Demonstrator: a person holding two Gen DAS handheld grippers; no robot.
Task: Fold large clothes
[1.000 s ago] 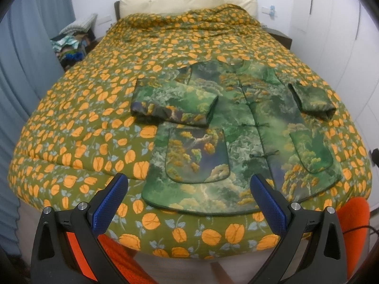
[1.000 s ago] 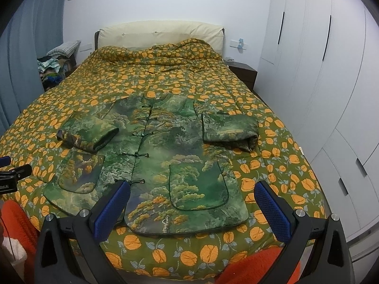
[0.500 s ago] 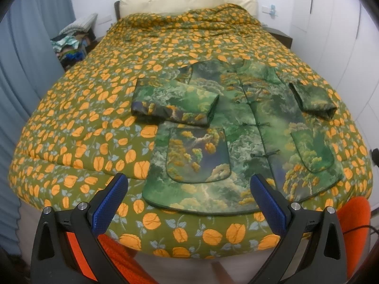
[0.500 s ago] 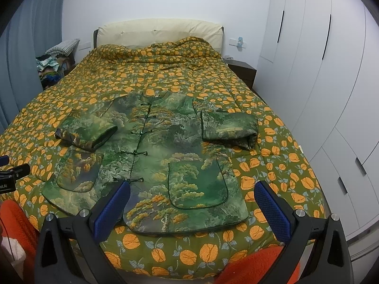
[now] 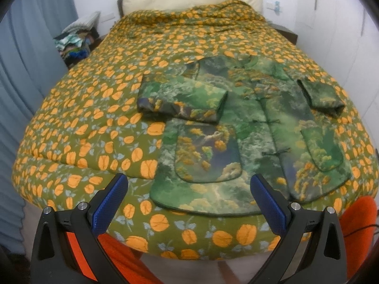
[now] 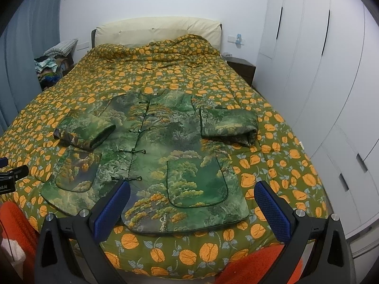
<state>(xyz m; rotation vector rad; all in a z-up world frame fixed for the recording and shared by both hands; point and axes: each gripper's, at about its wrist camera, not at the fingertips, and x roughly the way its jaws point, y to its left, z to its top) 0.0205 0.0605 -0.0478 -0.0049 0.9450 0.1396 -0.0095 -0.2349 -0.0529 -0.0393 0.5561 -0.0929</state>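
A green padded jacket [image 5: 248, 127] with a landscape print lies flat, front up, near the foot of the bed; it also shows in the right wrist view [image 6: 165, 156]. Both sleeves are folded in: the left sleeve [image 5: 182, 99] and the right sleeve [image 6: 227, 125] lie across its sides. My left gripper [image 5: 189, 189] is open and empty, above the hem's left corner. My right gripper [image 6: 191, 194] is open and empty, above the hem's right part. Neither touches the jacket.
The bed carries an olive quilt with orange fruit print [image 5: 94, 108]. A cream headboard [image 6: 156, 30] stands at the back. A clothes pile [image 6: 49, 71] sits at the far left. White wardrobes [image 6: 319, 71] line the right. A dark nightstand [image 6: 241, 68] stands by them.
Both grippers have drifted slightly closer to the jacket's hem. Both stay open and the jacket has not moved.
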